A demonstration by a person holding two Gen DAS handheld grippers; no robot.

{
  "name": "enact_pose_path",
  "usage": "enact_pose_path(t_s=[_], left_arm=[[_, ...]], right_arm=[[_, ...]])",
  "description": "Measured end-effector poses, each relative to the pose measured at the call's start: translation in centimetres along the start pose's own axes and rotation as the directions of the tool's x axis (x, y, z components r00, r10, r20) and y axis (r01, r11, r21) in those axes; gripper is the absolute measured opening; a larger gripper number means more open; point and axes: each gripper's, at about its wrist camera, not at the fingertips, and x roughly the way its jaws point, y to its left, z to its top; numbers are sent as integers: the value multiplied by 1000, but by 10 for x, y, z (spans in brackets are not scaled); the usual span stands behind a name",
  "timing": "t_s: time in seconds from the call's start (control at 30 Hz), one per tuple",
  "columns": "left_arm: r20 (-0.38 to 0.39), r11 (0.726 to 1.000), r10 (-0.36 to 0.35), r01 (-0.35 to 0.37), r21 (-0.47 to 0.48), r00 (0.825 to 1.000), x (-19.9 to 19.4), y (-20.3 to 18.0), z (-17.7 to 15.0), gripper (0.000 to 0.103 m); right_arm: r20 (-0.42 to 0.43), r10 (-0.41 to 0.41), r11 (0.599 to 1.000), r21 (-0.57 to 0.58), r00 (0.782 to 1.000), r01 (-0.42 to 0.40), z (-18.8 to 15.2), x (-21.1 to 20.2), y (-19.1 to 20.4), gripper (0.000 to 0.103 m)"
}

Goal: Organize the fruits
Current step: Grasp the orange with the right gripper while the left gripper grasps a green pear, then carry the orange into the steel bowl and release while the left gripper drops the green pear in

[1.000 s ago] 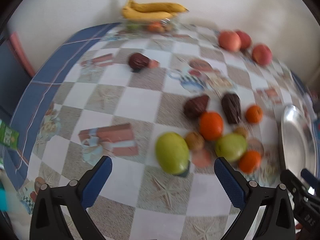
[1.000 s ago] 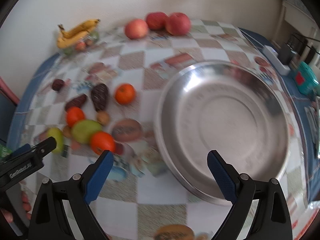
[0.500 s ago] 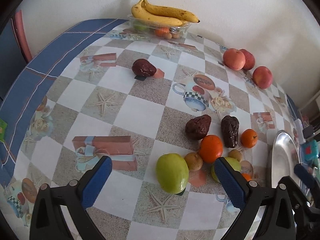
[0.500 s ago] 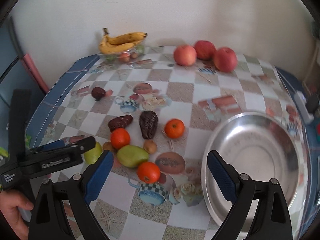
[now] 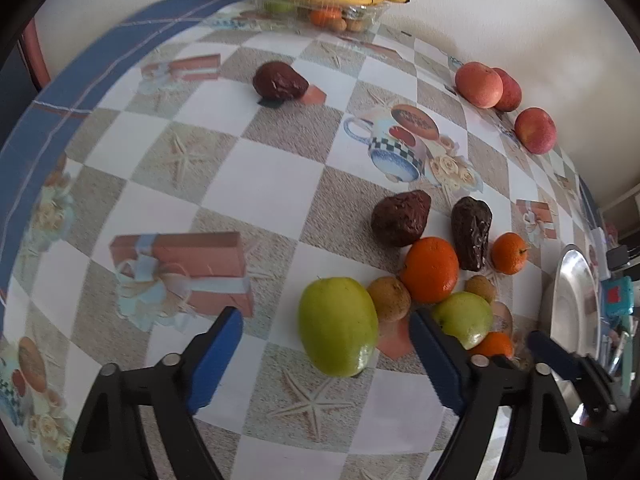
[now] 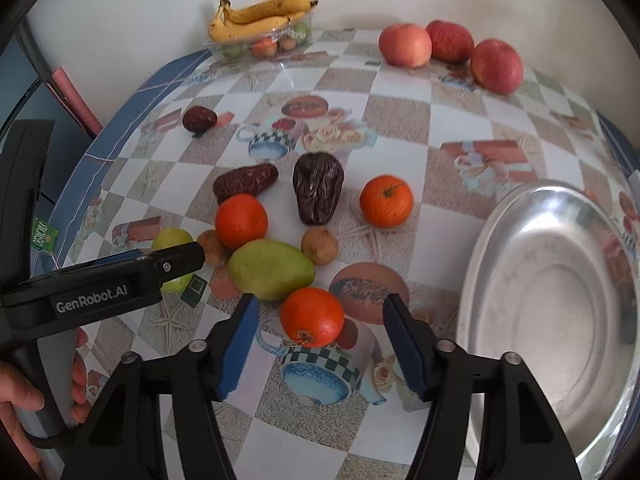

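My left gripper (image 5: 326, 354) is open, its blue pads flanking a green fruit (image 5: 338, 326) without touching it. My right gripper (image 6: 320, 344) is open too, with an orange (image 6: 312, 316) lying between its pads. Around them lies a cluster: a second green fruit (image 6: 270, 268), two more oranges (image 6: 241, 221) (image 6: 386, 201), dark wrinkled fruits (image 6: 318, 193) (image 6: 245, 183) and small brown ones (image 6: 319, 245). A steel bowl (image 6: 560, 300) stands empty on the right. The left gripper's body (image 6: 104, 284) shows in the right wrist view, held by a hand (image 6: 16, 400).
Three red apples (image 6: 448, 46) line the far edge by the wall. Bananas (image 6: 260, 16) rest on a clear plastic tray (image 6: 264, 46) of fruit at the back. A lone dark fruit (image 5: 280, 82) lies on the checked tablecloth (image 5: 260, 184). Teal clutter (image 5: 616, 292) sits beyond the bowl.
Both grippers have come down and forward toward the fruit cluster. The right one swung left off the bowl to frame the nearest orange; the left now straddles the green fruit.
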Motion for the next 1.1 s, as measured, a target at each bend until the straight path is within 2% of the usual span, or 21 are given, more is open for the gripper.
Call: enact_pose_path(t_s=[0.13,0.2,0.3,0.4,0.6,0.87,1.1], left_arm=[[-8,1000,-10,10,-15,1000,1,2,0,75],[-11,1000,-17,17,-20,1000,0,3,0,65],[-10,998,-50,49,-38,999,-1,4,1,44],[-5,998,-49,49,-33,999,-4,4,0,42],[14,998,-39,40,-39,999,-9,7,-1,42],[52,997,-52,55,-47,997,-22,9,-1,42],[40,996,-65,67,-61,997,-26,3,-1,42]], right_arm=[[-18,3,1000,4,1000,-3,-1,7,-1,53],[-25,6,1000,7,1000,-6,-1,9,-1,49],[-28,22,1000,17,999,-21,-1,9,-3,42],[-21,33,999,17,999,-33,-1,9,-2,38],[-17,39,999,21,999,-39,-2,7,-2,38],[50,56,998,29,997,-57,-1,-16,-2,38],[51,39,998,45,998,-41,1,-19,-8,38]])
